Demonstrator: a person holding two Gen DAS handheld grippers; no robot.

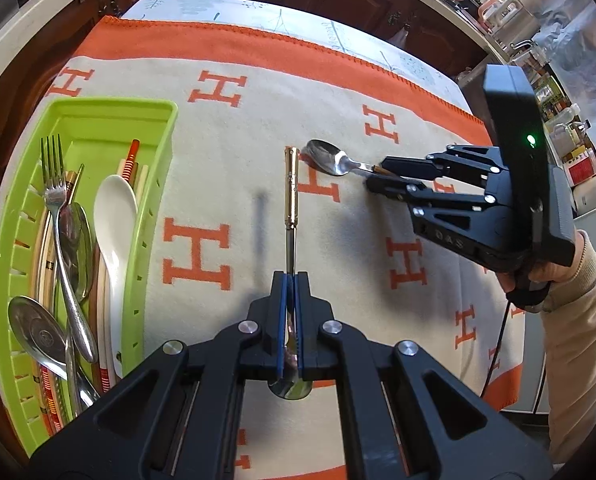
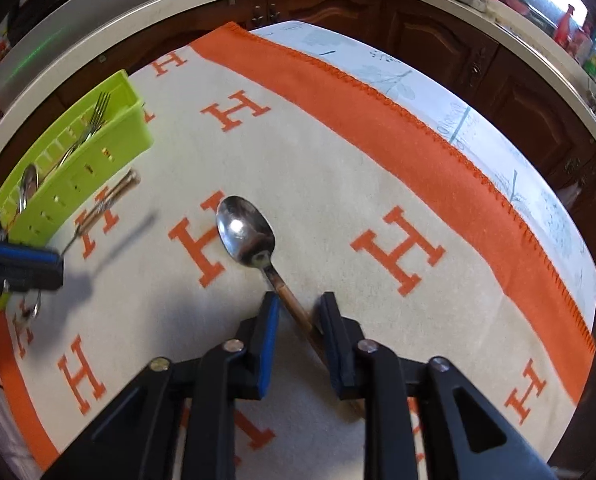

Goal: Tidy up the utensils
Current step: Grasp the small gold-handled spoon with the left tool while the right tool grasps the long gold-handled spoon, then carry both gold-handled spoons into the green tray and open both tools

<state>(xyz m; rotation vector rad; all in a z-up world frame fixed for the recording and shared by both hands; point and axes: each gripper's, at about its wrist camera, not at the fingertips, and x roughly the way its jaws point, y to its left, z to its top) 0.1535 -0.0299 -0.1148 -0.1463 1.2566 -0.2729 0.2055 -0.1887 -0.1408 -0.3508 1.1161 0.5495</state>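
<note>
Left wrist view shows the left gripper point(image 1: 290, 280) with its fingers point(image 1: 282, 300) pressed together on a gold-handled spoon point(image 1: 290, 184): they pinch its thin steel neck, the bowl sits behind the pads toward the camera, and the gold handle points to 12 o'clock above the blanket point(image 1: 226, 152), casting a shadow just to its left. At 9 o'clock lies the green tray point(image 1: 146, 208), already holding a fork point(image 1: 56, 184), a white spoon point(image 1: 116, 216), steel spoons and chopsticks. At 3 o'clock the right gripper point(image 1: 371, 176), carried by a hand point(image 1: 545, 276) in a beige sleeve, has its fingertips on either side of the handle of a steel spoon point(image 1: 329, 158) that lies flat on the blanket. Right wrist view confirms this: the right fingers point(image 2: 268, 320) are spread, with the wooden-toned handle of the steel spoon running between them nearer the right pad, touching neither clearly, and the bowl face up at 12 o'clock. The blanket covers the bench, and the tray sits far off at 10 o'clock.
</note>
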